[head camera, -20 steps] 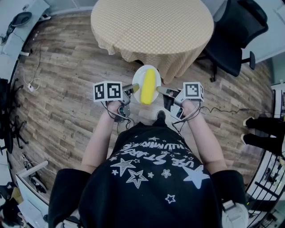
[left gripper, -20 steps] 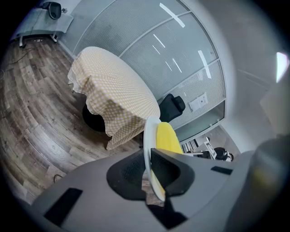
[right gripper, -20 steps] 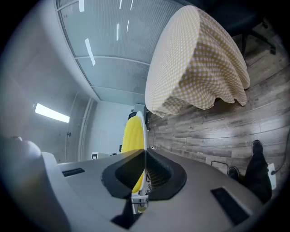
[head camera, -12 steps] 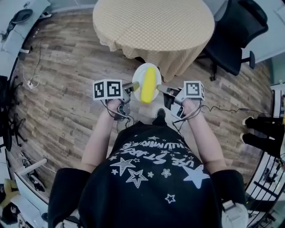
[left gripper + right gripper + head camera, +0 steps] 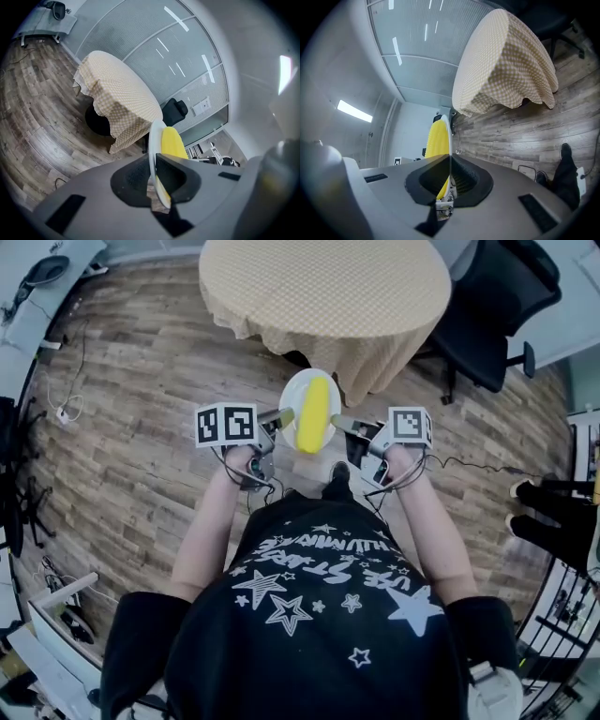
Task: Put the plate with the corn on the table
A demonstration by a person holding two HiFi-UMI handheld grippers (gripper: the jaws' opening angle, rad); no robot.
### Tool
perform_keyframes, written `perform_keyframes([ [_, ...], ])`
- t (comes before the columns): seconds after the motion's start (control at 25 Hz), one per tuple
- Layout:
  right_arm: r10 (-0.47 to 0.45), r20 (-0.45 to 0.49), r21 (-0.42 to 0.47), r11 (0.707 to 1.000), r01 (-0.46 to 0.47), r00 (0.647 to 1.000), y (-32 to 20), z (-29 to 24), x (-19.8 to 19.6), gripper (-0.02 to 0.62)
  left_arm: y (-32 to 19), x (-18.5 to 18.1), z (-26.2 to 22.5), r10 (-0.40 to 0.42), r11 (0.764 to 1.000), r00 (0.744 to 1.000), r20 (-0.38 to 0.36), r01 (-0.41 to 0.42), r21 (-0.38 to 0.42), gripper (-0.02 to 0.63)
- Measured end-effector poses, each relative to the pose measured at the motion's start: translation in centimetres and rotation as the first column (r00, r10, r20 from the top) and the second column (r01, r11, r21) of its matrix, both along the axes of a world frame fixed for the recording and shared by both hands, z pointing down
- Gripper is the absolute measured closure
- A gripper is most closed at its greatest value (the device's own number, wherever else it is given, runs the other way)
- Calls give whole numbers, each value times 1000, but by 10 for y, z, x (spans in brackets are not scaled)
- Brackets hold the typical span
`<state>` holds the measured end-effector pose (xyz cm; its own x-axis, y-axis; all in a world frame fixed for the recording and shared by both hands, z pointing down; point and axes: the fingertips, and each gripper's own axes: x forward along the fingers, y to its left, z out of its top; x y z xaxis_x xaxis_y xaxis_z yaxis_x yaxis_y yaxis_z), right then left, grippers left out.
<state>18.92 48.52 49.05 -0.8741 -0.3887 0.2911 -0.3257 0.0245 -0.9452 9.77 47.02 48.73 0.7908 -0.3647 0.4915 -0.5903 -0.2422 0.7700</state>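
Note:
A white plate with a yellow corn cob on it hangs in the air just short of the round table, which wears a beige checked cloth. My left gripper is shut on the plate's left rim and my right gripper is shut on its right rim. In the left gripper view the plate stands edge-on between the jaws with the corn behind it. The right gripper view shows the plate's rim pinched the same way, the corn to its left.
A black office chair stands right of the table. Cables lie on the wood floor at the left. A desk edge runs along the upper left. Another person's legs and shoes show at the far right.
Both grippers and the plate have shifted slightly forward toward the table; the grip on the plate has not changed.

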Motion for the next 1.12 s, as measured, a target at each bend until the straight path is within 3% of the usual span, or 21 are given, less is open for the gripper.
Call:
perform_keyframes([
  [0.64, -9, -30, 5, 1000, 9, 1000, 23, 1, -32, 561, 24, -31, 3, 11, 1000, 1000, -23, -11, -17, 572],
  [1.12, -105, -10, -6, 994, 105, 994, -28, 12, -42, 561, -22, -40, 15, -53, 998, 999, 9, 53, -26, 572],
])
